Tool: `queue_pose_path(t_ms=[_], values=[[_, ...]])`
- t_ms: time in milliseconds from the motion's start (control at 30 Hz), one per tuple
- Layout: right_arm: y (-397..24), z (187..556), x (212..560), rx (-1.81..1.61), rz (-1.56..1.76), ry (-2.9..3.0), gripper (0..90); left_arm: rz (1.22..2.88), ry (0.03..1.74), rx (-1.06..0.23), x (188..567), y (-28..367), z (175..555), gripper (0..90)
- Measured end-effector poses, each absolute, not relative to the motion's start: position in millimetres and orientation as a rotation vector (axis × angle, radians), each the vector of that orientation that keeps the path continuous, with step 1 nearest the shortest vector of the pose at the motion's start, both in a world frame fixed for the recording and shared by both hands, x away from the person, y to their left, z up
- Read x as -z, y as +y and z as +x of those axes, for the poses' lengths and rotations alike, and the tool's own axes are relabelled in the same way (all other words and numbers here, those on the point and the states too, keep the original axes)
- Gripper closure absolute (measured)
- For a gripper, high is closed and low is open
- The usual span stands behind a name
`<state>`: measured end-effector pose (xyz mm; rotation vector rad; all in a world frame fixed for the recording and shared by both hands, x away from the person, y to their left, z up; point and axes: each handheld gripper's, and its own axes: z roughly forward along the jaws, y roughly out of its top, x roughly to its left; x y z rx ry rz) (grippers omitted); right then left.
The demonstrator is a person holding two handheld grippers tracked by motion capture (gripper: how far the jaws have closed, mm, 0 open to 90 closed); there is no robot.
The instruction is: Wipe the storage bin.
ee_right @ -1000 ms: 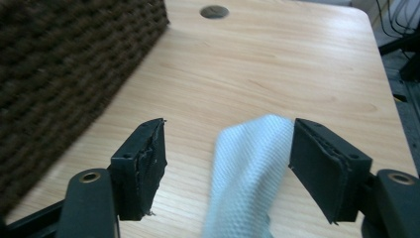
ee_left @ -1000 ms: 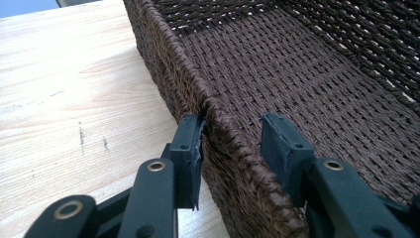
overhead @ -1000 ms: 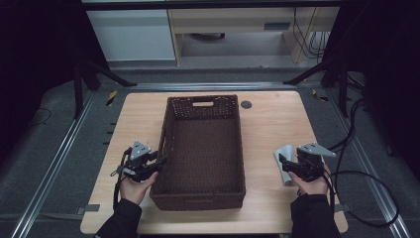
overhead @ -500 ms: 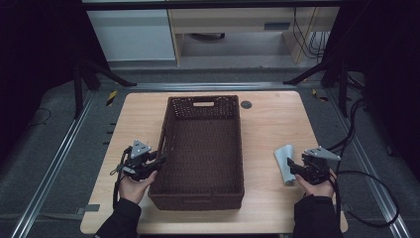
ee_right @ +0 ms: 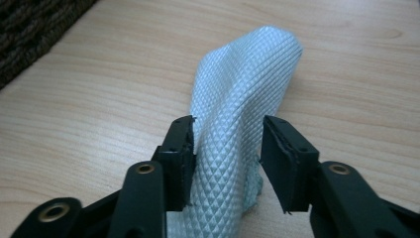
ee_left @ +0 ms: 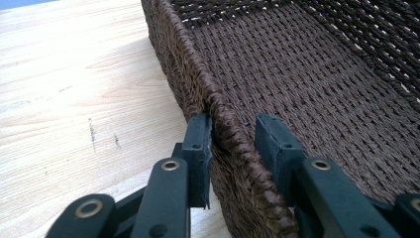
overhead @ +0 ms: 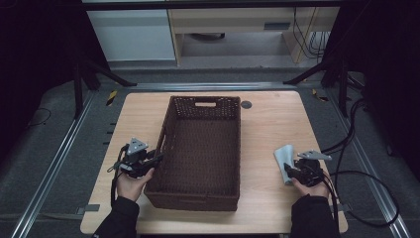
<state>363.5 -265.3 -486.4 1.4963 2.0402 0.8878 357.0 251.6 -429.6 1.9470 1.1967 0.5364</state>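
A dark brown woven basket (overhead: 200, 101) stands in the middle of the wooden table (overhead: 267, 124). My left gripper (overhead: 157, 159) straddles its left rim (ee_left: 198, 74). Its jaws have just been closing on that rim: the outer pad (ee_left: 198, 144) touches the weave, the inner pad (ee_left: 272, 144) stands a little off it. A pale, diamond-textured cloth (overhead: 284, 154) lies folded to the right of the basket. My right gripper (overhead: 287, 168) has the near end of the cloth (ee_right: 247, 74) between its jaws, which have just been closing; a gap shows beside one pad (ee_right: 277, 158).
The basket holds nothing. A small dark round disc (overhead: 246, 104) sits on the table past the basket's far right corner. Black cables (overhead: 356, 173) trail off the table's right edge, and metal rails (overhead: 54, 163) run along both sides.
My right gripper has sunk onto the cloth and its jaws have narrowed around it. The left hand has stayed at the basket's rim.
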Motion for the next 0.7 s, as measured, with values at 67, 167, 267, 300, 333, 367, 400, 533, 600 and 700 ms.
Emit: queue_pose_path(t_ms=[67, 167, 267, 300, 333, 367, 400, 533, 600, 700], values=[[-264.2, 366.1, 488.9, -0.886, 1.495, 2.064, 67.3, 1.947, 1.192, -0.531, 429.7, 252.4, 357.7, 67.5], [-263.7, 368.5, 490.5, -0.877, 1.498, 2.089, 75.9, 1.949, 1.185, -0.529, 429.7, 252.7, 357.9, 67.7], [-261.6, 368.8, 486.6, -0.905, 1.484, 2.098, 81.1, 1.948, 1.182, -0.526, 429.7, 253.1, 357.9, 67.9], [-261.6, 368.8, 486.6, -0.905, 1.484, 2.098, 81.1, 1.948, 1.182, -0.526, 429.7, 253.1, 357.9, 67.9], [-258.1, 369.1, 483.5, -0.935, 1.470, 2.108, 81.6, 1.948, 1.179, -0.525, 429.5, 253.4, 358.0, 68.0], [-256.1, 369.6, 482.2, -0.939, 1.465, 2.111, 81.7, 1.950, 1.176, -0.525, 429.5, 253.7, 358.1, 68.0], [-253.9, 370.6, 480.2, -0.946, 1.451, 2.114, 81.8, 1.952, 1.170, -0.522, 429.5, 254.5, 358.4, 68.0], [-243.6, 374.3, 472.5, -1.011, 1.425, 2.091, 81.8, 1.952, 1.159, -0.506, 429.3, 257.6, 358.5, 68.2], [-238.5, 376.6, 469.2, -1.033, 1.411, 2.083, 81.7, 1.950, 1.157, -0.498, 429.4, 258.8, 358.4, 68.2], [-232.8, 382.8, 465.8, -1.029, 1.393, 2.076, 81.7, 1.960, 1.144, -0.489, 429.2, 264.0, 356.3, 68.3]])
